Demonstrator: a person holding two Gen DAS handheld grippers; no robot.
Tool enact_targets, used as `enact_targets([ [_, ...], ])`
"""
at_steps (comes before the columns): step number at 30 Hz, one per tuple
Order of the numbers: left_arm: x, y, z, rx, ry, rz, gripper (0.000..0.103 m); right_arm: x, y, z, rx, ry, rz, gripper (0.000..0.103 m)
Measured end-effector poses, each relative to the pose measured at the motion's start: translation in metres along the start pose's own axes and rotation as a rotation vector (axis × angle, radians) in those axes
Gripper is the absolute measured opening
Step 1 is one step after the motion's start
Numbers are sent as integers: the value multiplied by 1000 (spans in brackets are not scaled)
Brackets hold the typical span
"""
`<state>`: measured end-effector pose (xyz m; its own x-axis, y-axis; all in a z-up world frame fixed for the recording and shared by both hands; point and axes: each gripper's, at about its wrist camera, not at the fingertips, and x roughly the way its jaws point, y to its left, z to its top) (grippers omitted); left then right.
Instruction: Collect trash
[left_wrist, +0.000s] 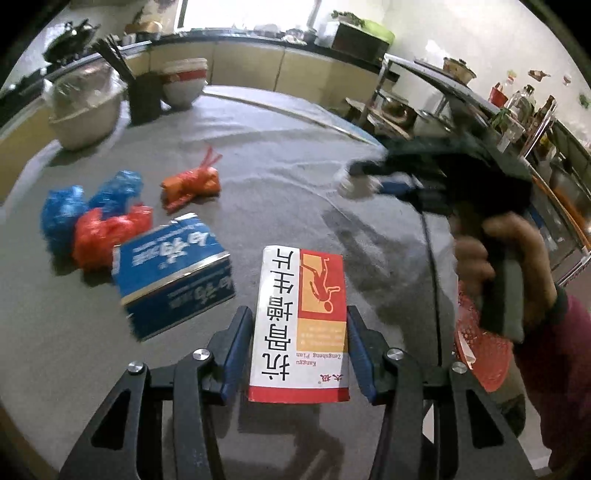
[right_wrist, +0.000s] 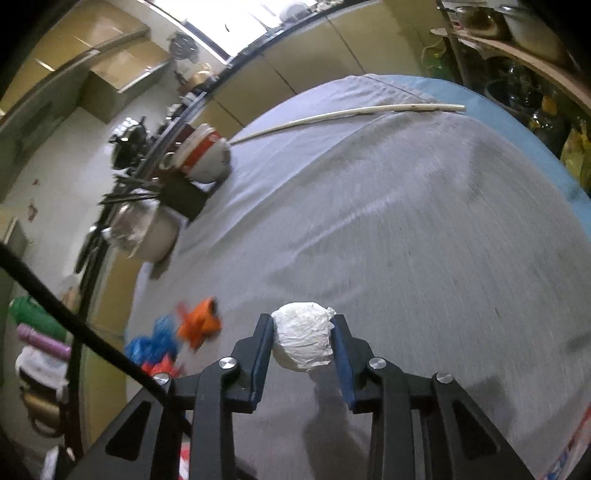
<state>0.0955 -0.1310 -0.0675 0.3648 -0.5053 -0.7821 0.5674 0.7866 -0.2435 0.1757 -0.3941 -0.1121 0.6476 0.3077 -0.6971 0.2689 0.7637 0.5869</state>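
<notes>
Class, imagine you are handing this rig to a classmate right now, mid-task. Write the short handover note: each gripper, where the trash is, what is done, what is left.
Left gripper: shut on the red-and-white medicine box, lifted above the table.
Right gripper: shut on the white paper ball, also off the table.
On the table: blue box, two blue bags, red bag, orange bag.
Done: two items picked up.
Left: drop both, possibly in the red container at the right; then collect the rest.
</notes>
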Motion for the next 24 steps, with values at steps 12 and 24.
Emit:
enact_targets([
  [12, -53, -4, -25, 25, -77, 128, 52, -78, 20, -119, -95, -17, 119, 34],
  [24, -71, -25, -41, 52, -87, 146, 52, -123, 8, -184, -111, -63, 138, 34],
])
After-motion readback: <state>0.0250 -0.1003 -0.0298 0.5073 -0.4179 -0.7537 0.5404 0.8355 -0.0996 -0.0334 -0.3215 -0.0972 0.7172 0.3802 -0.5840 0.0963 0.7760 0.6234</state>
